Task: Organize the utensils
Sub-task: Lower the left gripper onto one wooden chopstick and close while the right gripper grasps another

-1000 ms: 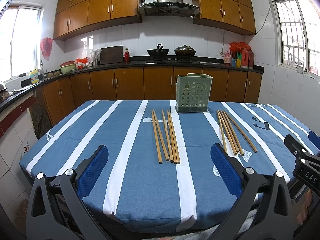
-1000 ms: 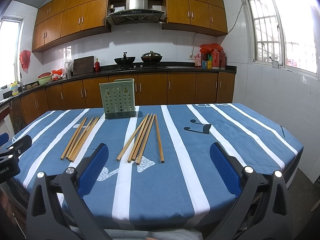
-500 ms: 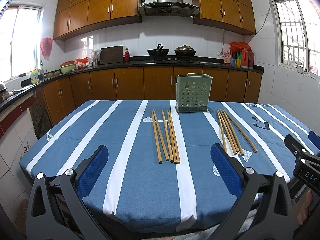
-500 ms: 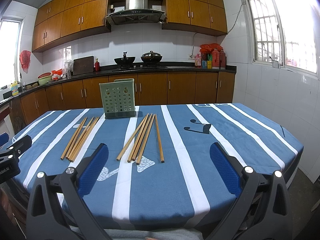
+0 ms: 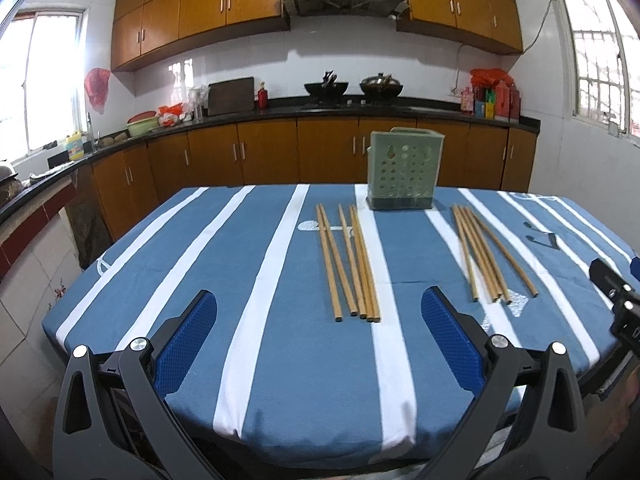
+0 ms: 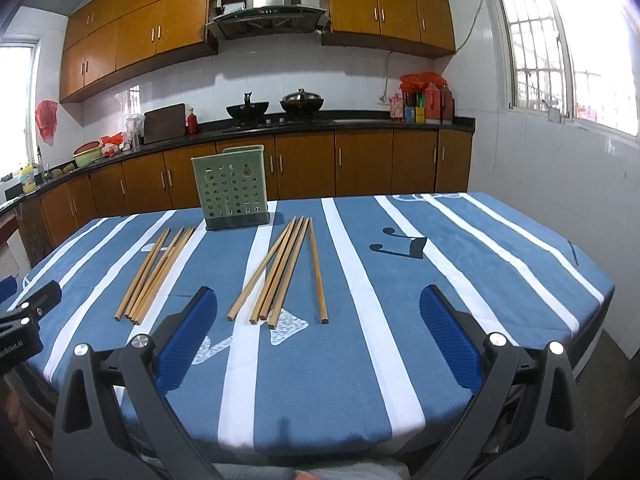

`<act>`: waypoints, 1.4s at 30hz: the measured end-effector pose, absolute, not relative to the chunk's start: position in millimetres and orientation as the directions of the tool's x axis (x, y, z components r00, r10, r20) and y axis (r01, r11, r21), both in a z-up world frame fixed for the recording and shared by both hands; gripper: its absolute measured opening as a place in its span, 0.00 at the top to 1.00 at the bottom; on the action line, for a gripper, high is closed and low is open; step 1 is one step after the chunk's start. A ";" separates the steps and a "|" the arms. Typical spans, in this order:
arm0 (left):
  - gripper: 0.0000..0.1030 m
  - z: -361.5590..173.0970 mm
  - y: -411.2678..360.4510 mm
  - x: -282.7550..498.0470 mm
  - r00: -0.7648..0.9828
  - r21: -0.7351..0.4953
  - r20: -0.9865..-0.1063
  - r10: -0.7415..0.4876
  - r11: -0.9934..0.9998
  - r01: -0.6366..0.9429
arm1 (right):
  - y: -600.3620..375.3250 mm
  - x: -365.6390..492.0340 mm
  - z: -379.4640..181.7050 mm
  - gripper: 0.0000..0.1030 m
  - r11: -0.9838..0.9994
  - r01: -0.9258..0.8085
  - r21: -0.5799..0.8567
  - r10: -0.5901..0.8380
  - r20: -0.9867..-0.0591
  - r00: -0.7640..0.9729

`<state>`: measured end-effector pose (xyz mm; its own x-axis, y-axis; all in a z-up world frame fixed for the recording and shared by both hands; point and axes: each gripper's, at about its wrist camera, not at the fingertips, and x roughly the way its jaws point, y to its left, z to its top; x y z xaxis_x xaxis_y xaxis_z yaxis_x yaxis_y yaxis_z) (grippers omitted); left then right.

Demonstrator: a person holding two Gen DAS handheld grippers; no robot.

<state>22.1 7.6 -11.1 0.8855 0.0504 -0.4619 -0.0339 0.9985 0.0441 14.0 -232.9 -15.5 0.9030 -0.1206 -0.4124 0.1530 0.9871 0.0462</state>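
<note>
two chopstick bundles (image 5: 352, 264) (image 6: 280, 268) lie lengthwise, one ahead of each of my released tongs (image 5: 320, 344) (image 6: 318, 340), left tongs nearer the left bundle.

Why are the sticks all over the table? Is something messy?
A bit messy. Two bunches of chopsticks lie loose on the tablecloth, a left bunch and a right bunch, instead of in the green holder. In the right bunch, one stick lies apart. Nothing looks spilled or broken.

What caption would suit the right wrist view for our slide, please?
Open right tongs face two chopstick bundles lying before a green holder on a striped tablecloth.
</note>
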 end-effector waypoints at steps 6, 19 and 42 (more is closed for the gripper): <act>0.02 -19.5 25.7 57.6 0.838 0.011 -0.545 0.040 0.999 -0.040 | -240.3 56.6 -24.9 0.04 0.987 0.148 0.067 -0.095 -0.503 0.859; 0.25 -30.4 47.5 129.3 0.754 0.005 -0.657 0.019 1.000 -0.020 | -259.9 165.3 -61.0 0.42 0.983 0.162 0.086 -0.052 -0.718 0.694; 0.82 -68.5 25.0 188.8 0.587 0.026 -0.808 -0.050 0.992 0.121 | -258.7 212.4 -88.4 0.71 0.988 0.153 0.029 -0.073 -0.782 0.619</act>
